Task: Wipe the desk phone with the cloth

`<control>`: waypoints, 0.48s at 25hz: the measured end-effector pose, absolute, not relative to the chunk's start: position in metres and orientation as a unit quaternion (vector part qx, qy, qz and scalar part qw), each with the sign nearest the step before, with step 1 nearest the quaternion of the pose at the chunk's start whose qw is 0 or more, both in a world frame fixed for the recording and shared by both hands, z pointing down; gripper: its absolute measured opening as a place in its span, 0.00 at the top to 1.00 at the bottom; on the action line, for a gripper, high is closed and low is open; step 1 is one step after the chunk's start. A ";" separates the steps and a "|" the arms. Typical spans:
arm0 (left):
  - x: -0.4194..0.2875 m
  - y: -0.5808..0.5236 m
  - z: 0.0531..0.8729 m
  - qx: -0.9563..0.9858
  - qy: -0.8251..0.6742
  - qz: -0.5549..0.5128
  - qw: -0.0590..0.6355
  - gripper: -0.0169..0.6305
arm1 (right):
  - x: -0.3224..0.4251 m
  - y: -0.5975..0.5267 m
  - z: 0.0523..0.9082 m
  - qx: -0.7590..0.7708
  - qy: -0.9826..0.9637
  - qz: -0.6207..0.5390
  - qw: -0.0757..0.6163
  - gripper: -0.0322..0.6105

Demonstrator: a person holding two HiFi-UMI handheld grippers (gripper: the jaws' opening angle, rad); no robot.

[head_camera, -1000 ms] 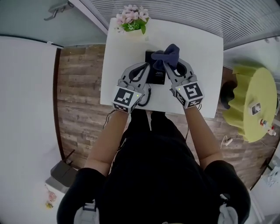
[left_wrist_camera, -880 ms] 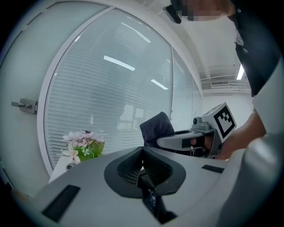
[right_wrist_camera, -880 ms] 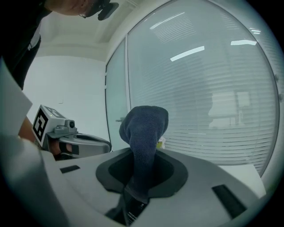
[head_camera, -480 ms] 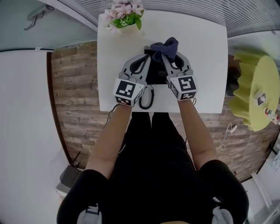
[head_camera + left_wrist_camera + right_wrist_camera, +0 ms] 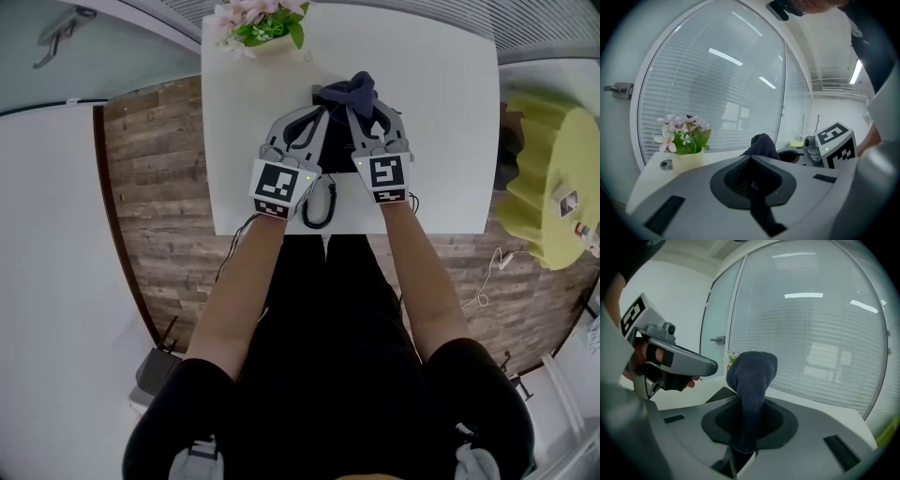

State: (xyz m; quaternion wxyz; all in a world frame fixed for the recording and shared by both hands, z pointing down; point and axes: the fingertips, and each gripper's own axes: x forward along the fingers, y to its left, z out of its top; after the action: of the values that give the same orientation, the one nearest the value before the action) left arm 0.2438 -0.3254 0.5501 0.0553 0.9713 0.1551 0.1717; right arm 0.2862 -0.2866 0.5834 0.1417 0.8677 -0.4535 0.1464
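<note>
The desk phone (image 5: 334,152) sits mid-surface (image 5: 441,112), with its coiled cord (image 5: 322,202) at the near edge and the flower pot (image 5: 258,28) at the far left corner. The left tool (image 5: 317,114) and the right tool (image 5: 361,111) reach side by side over the phone, and the cloth (image 5: 356,92) is pinched in the right tool's jaws at the phone's far end. A round table (image 5: 548,178) stands well apart to the right.

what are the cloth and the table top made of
The cloth looks like a dark blue knitted fabric with a matte finish; a fine ribbed weave shows on it. The table top seems to be smooth white laminate or painted board, even and plain; the look leaves open which.
</note>
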 end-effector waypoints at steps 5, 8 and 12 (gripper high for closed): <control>0.240 -0.324 0.556 0.970 0.154 0.175 0.063 0.96 | 0.281 -0.284 0.587 0.868 -0.452 0.153 0.134 0.81; 0.236 -0.320 0.562 0.969 0.156 0.178 0.065 0.96 | 0.275 -0.282 0.590 0.867 -0.453 0.158 0.133 0.81; 0.231 -0.314 0.569 0.969 0.153 0.182 0.072 0.96 | 0.266 -0.276 0.595 0.866 -0.454 0.162 0.135 0.81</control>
State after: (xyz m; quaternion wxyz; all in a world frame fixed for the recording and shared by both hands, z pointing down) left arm 0.2307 -0.3144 0.5692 0.0721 0.9686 0.1535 0.1819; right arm 0.2661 -0.2765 0.5955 0.1350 0.8658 -0.4537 0.1623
